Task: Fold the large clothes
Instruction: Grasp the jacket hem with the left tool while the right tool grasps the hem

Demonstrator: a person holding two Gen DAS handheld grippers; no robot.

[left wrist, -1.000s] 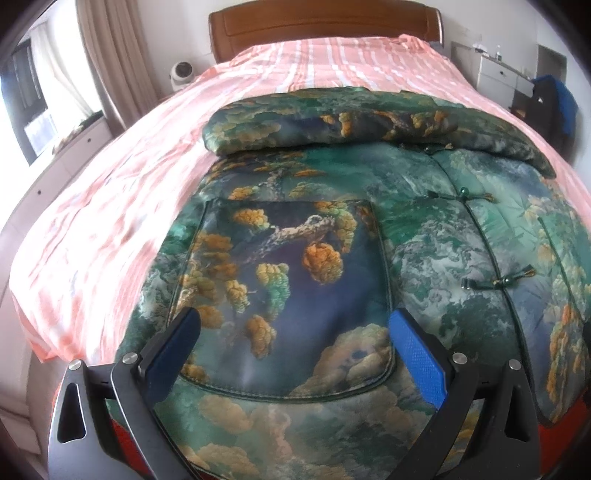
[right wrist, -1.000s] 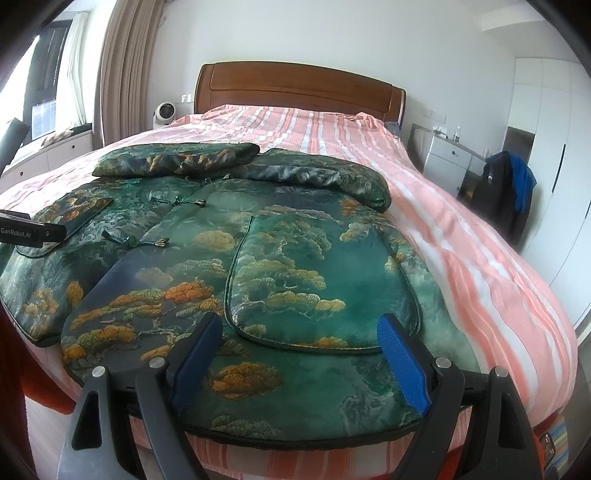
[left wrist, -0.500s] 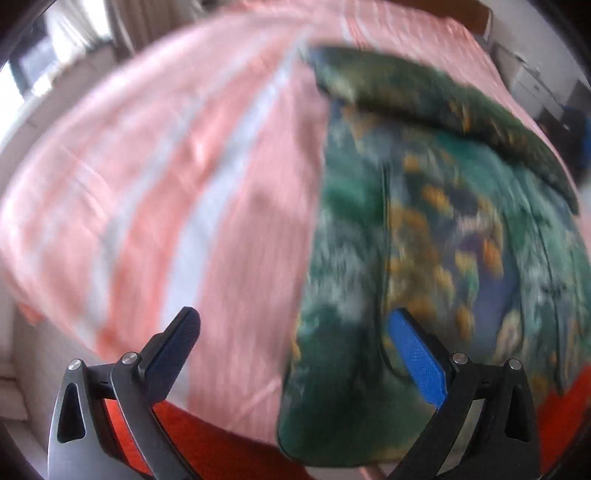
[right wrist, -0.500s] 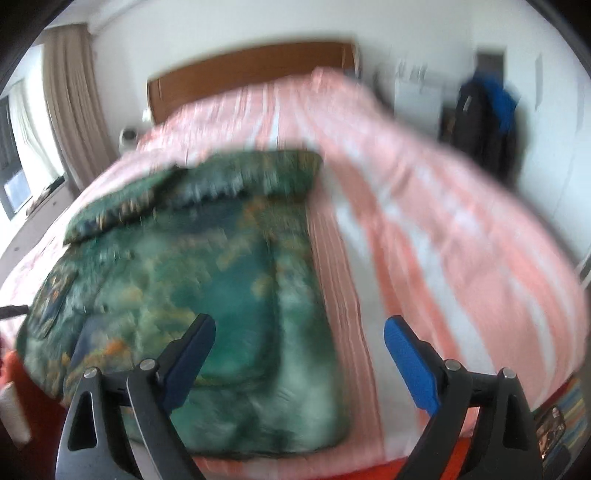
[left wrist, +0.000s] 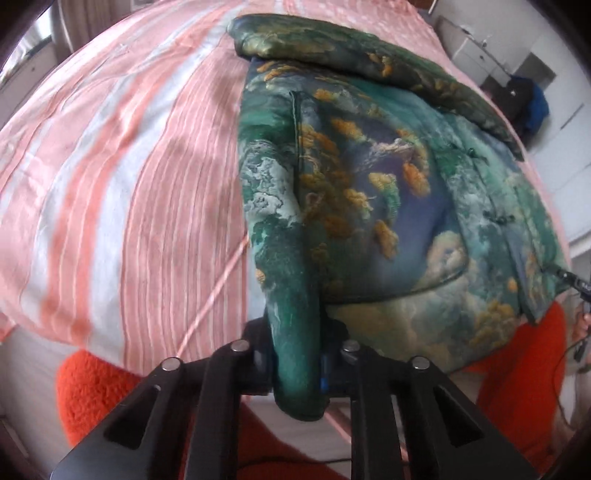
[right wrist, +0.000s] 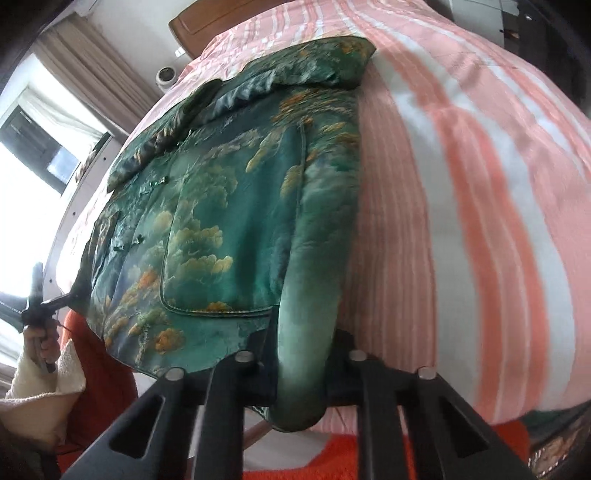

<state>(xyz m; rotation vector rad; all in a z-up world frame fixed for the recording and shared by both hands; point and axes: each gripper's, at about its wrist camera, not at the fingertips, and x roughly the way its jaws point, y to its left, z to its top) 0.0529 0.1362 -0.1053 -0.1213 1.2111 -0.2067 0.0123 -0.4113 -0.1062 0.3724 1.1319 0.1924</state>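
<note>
A large padded green jacket (left wrist: 369,192) with orange and blue landscape print lies front-up on the pink striped bed, sleeves folded across its top. My left gripper (left wrist: 295,365) is shut on the jacket's lower left hem corner, a roll of fabric pinched between the jaws. My right gripper (right wrist: 303,373) is shut on the jacket (right wrist: 229,206) at its lower right hem corner. The left gripper also shows small at the left edge of the right wrist view (right wrist: 37,310), held by a hand.
The pink and white striped bedspread (left wrist: 129,177) covers the bed, with a wooden headboard (right wrist: 207,22) at the far end. Orange fabric (left wrist: 92,391) hangs below the bed's near edge. A white cabinet (left wrist: 476,55) and dark clothes (left wrist: 524,103) stand at the right.
Both grippers were open above the jacket's pockets. They swung outward to the two hem corners and have shut on the fabric there.
</note>
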